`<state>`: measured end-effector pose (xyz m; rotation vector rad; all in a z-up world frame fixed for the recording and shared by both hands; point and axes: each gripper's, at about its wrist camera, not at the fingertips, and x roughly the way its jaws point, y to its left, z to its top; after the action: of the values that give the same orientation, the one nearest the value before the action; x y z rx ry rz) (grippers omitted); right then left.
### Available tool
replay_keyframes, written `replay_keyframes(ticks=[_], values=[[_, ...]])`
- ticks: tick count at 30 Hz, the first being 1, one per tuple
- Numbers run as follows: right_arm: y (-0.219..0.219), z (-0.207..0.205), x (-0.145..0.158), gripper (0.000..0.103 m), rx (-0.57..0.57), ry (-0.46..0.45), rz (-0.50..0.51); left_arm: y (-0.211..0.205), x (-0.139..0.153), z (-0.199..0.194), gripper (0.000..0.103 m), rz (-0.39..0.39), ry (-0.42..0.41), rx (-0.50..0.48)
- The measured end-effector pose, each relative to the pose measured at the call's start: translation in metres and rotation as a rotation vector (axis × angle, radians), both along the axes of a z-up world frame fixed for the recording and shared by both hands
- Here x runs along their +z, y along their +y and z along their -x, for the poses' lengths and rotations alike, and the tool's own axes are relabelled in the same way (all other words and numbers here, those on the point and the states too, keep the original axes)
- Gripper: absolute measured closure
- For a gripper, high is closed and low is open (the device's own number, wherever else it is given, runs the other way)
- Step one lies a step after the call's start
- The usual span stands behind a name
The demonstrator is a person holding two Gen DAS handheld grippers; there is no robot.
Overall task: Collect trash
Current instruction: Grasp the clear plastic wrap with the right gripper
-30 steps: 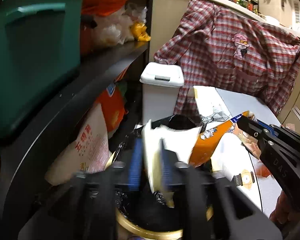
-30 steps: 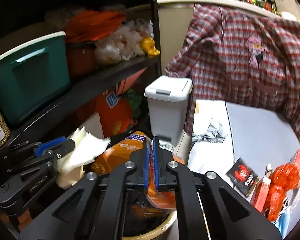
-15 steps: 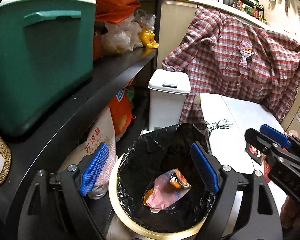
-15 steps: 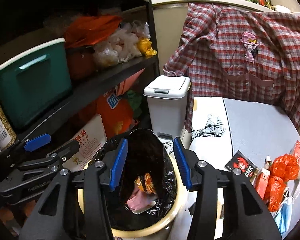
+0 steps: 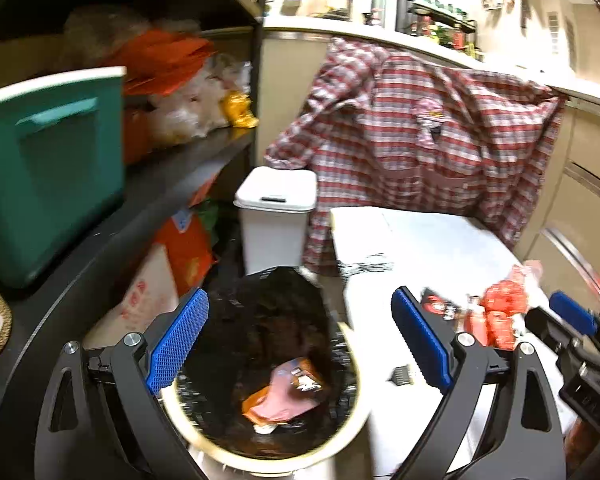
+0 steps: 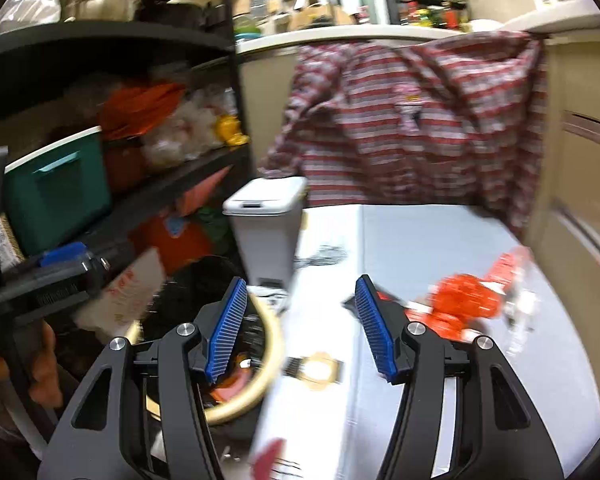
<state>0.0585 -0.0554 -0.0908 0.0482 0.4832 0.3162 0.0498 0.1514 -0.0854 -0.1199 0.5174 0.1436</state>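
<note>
Here, a black metal shelving unit (image 5: 148,184) is seen along the left, a white desk (image 6: 440,248) to its right, and a round cream-rimmed bin lined with a black plastic bag (image 5: 352,364) between them at the desk's near corner. Pink and orange wrappers (image 5: 284,396) are already lying at the bottom of the bin. The remaining trash is found on the desk's right side: a crumpled orange-red plastic wrapper (image 6: 466,296) with smaller packets around it, too blurred to be told apart.

The wrapper is judged to be light, soft and crinkly, likely slippery on its film; it would best be pinched at a bunched fold near its middle, not at a loose edge.

The left hand-held gripper (image 5: 298,340) is held above the bin, its jaws having just been opened very wide, with nothing between them. The right hand-held gripper (image 6: 300,328) is over the desk's near edge, jaws having just been opened to a middling gap, empty, and well short of the orange wrapper.
</note>
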Motion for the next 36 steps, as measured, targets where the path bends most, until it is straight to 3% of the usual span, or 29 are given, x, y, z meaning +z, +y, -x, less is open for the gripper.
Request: replay_keyframes(ticks=[7, 13, 16, 21, 25, 29, 36], values=[[-0.066, 0.016, -0.023, 0.046, -0.149, 0.011, 0.048, -0.059, 0.008, -0.005, 0.013, 0.003, -0.024, -0.111], [-0.113, 0.017, -0.043, 0.046, -0.272, 0.054, 0.026, -0.108, 0.0, -0.011, 0.013, -0.009, -0.012, -0.221], [-0.131, 0.018, -0.067, 0.046, -0.331, 0.078, 0.088, -0.123, -0.003, -0.015, 0.013, -0.012, -0.005, -0.256], [-0.163, 0.008, -0.111, 0.046, -0.456, 0.249, 0.115, -0.133, -0.01, -0.021, 0.013, 0.017, 0.009, -0.298], [-0.178, 0.014, -0.121, 0.046, -0.502, 0.299, 0.064, -0.134, -0.008, -0.022, 0.013, 0.053, -0.005, -0.317], [-0.175, 0.019, -0.131, 0.046, -0.516, 0.326, 0.114, -0.135, -0.009, -0.025, 0.013, 0.085, -0.001, -0.329], [-0.187, 0.021, -0.15, 0.044, -0.5, 0.411, 0.061, -0.133, -0.008, -0.022, 0.013, 0.092, -0.013, -0.319]])
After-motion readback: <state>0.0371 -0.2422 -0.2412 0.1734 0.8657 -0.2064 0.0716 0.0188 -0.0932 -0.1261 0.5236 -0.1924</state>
